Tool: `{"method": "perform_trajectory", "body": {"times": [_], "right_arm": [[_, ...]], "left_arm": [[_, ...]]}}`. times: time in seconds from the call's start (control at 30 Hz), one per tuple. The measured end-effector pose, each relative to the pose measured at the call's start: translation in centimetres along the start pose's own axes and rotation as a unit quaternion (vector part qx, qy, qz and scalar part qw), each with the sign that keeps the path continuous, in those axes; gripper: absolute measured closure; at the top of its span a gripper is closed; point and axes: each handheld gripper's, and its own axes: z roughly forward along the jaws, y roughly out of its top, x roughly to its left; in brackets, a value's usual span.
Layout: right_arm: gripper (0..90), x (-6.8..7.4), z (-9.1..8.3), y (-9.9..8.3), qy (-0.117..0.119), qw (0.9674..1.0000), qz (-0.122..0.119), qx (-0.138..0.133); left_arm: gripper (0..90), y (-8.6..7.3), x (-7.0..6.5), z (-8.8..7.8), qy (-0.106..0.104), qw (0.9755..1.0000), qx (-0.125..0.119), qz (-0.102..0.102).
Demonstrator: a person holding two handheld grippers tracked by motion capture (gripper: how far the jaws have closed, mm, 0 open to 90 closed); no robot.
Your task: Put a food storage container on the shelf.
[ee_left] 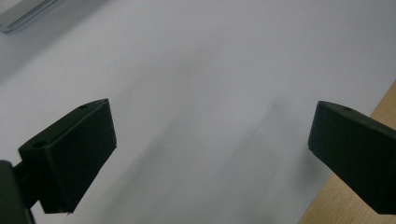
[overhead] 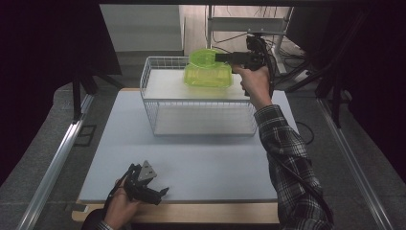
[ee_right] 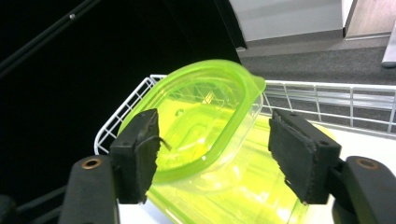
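Two neon-green see-through containers stand on the white upper surface of a white wire basket [overhead: 148, 96] at the back of the table. The upper container [overhead: 203, 57] [ee_right: 205, 107] leans tilted on the lower one [overhead: 208, 76] [ee_right: 243, 191]. My right gripper [overhead: 218, 56] [ee_right: 212, 116] reaches in from the right, open, with its jaws on either side of the tilted container's rim and a gap at the right jaw. My left gripper [overhead: 161, 195] [ee_left: 212, 105] rests open at the near left of the table, with nothing between its jaws.
A pale grey mat [overhead: 201, 163] covers the table, and a wooden edge [overhead: 191, 213] [ee_left: 383, 105] shows along its front. Metal rails [overhead: 52, 165] run along both sides. Stands and cables [overhead: 282, 52] sit behind the basket.
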Motion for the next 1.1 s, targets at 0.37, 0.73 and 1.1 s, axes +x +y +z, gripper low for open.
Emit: {"method": "perform_trajectory", "body": {"times": [0.37, 0.73, 1.1], "right_arm": [[21.6, 0.0, -1.2, -1.6, 0.013, 0.9994, -0.030, 0.008], [14.1, 0.1, -2.1, -3.7, 0.018, 0.9974, -0.066, 0.025], [9.6, 0.9, -2.8, -5.5, 0.009, 0.9931, -0.111, 0.038]], "left_arm": [[0.8, 0.0, 0.0, 0.0, 0.002, 1.0000, 0.000, 0.000], [0.8, 0.0, 0.0, 0.0, 0.002, 1.0000, 0.000, -0.002], [0.8, 0.0, 0.0, 0.0, 0.003, 1.0000, 0.002, 0.001]]}}
